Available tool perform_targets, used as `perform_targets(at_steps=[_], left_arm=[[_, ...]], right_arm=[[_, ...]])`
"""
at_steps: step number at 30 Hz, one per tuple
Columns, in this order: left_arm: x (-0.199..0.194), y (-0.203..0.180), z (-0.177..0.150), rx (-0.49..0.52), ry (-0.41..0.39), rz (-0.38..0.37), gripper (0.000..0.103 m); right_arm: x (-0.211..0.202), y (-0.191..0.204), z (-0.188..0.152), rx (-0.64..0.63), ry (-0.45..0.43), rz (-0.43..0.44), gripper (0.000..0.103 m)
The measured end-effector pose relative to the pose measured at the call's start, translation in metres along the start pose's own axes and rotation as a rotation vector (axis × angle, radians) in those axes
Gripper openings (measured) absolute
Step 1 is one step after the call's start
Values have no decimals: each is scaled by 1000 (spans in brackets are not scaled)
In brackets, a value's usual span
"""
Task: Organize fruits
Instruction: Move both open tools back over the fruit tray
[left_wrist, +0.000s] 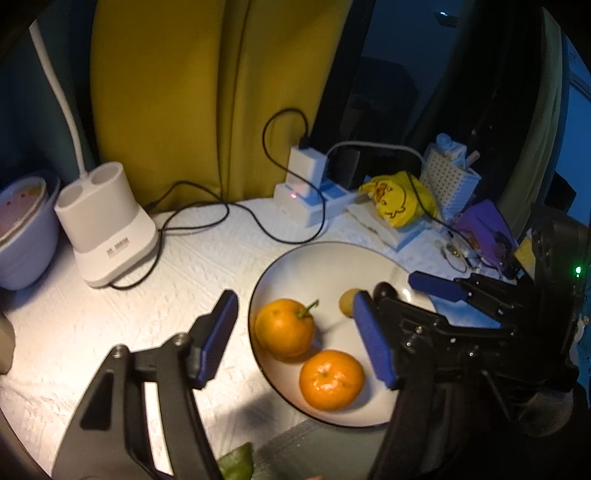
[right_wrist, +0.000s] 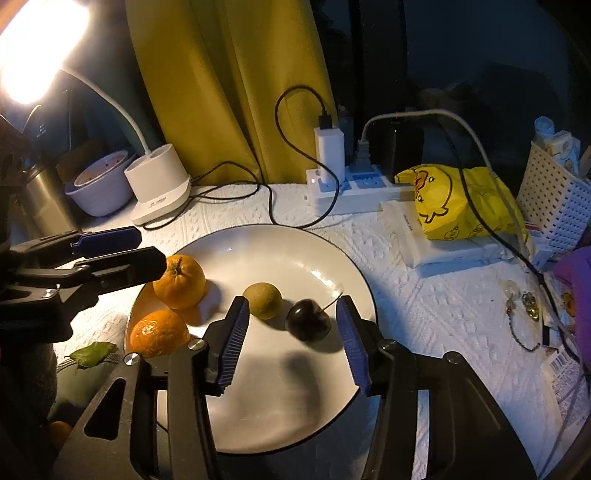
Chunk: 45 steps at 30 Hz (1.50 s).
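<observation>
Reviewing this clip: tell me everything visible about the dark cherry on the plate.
The cherry is small, round, glossy and very dark, almost black, with a thin pale stem angling up to the right. It lies on the white plate, right of the small greenish-brown fruit, apart from it, casting a shadow toward the camera. The open right gripper hovers just before it, not touching. In the left wrist view only its dark top shows.
</observation>
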<state>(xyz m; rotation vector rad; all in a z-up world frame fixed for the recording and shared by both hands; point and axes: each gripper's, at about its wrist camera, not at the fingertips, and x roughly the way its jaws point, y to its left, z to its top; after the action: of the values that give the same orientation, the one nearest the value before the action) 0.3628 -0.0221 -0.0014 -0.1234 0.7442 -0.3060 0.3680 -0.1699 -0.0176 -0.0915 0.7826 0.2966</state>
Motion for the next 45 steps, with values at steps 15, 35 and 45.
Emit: perform_targets(at_steps=[15,35,45], left_arm=[[-70,-19,-6,26,-81,-5,66],[-155,-41,-54,29,-144,-13,66],[-173,-40,-89,7,-130,-7,66]], right_arm=[[-55,23,-2,-11,-63,9,53],[-132,62,-35,-47,-122,8,53],[-148,79,-62,-55,-109,13,53]])
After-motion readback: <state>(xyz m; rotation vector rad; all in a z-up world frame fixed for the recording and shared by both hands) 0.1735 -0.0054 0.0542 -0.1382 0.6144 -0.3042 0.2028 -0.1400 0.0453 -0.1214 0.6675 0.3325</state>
